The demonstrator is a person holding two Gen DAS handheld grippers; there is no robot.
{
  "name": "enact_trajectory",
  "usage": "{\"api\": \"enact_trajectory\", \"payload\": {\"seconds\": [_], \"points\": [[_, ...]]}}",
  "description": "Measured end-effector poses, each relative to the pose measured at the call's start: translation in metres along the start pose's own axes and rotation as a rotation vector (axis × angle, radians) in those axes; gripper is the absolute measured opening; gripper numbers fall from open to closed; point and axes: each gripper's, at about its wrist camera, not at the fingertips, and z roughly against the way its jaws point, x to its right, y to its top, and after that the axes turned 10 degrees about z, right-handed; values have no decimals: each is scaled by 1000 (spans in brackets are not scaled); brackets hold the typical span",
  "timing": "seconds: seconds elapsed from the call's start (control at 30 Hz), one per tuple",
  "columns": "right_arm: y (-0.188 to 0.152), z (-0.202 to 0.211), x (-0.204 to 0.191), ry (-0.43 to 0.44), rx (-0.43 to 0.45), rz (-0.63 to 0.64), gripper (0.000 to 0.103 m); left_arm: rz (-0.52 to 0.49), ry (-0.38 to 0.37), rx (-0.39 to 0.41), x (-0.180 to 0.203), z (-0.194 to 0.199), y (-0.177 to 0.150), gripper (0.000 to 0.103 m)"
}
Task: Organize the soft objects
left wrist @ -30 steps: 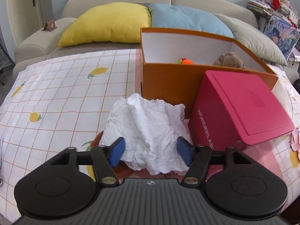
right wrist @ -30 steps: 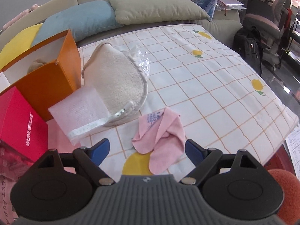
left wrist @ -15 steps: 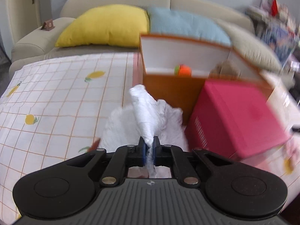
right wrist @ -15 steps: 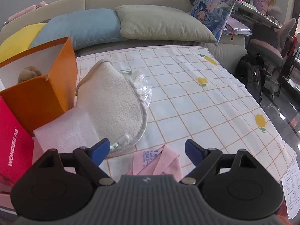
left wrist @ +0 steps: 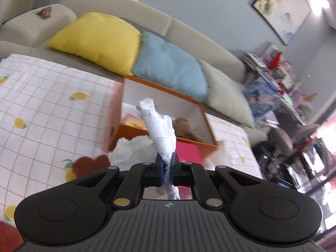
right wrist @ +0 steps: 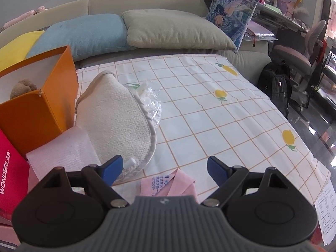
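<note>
We see a beige sofa (right wrist: 147, 2) at twelve o'clock against a grey wall (left wrist: 189, 2), framed paintings (left wrist: 281, 10) at two.

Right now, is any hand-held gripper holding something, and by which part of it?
The left hand-held gripper pinches the crumpled white cloth by a bunched fold. The right hand-held gripper is open and holds nothing.

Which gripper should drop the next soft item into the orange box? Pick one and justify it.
Left. The left gripper is shut on the white cloth, raised facing the orange box. The right gripper is open above the pink cloth.
</note>
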Motion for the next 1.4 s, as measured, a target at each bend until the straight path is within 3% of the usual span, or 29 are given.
{"api": "enact_trajectory", "payload": {"seconds": [0.1, 0.27, 0.4, 0.6, 0.63, 0.7, 0.77, 0.83, 0.9, 1.0, 1.23, 1.4], "points": [[-1, 1, 2, -6, 7, -16, 86, 26, -10, -37, -7, -10, -5, 7], [-2, 4, -2, 14, 7, -15, 86, 5, 190, -150, -45, -82, -33, 7], [-5, 14, -5, 6, 37, 33, 86, -2, 275, -235, -66, -128, -57, 7], [-7, 12, -8, 16, 25, 12, 86, -332, 454, -262, -35, -151, -95, 14], [-8, 12, -10, 18, 25, 18, 86, -354, 455, -254, -33, -150, -97, 19], [-8, 12, -13, 25, 21, 27, 86, -338, 421, -226, -29, -140, -97, 40], [-9, 12, -14, 32, 18, 31, 86, -265, 358, -177, -25, -123, -91, 83], [-10, 11, -15, 34, 13, 33, 86, -213, 294, -143, -19, -114, -87, 91], [-11, 9, -15, 37, 3, 28, 86, -204, 306, -145, -12, -121, -86, 91], [-10, 6, -16, 50, -5, 21, 86, -224, 444, -108, -6, -138, -92, 92], [-5, 0, -12, 69, 9, 25, 89, -215, 526, -149, -15, -175, -101, 93], [11, -16, 6, 68, 55, -21, 88, -146, 538, -166, -36, -182, -91, 89]]}}
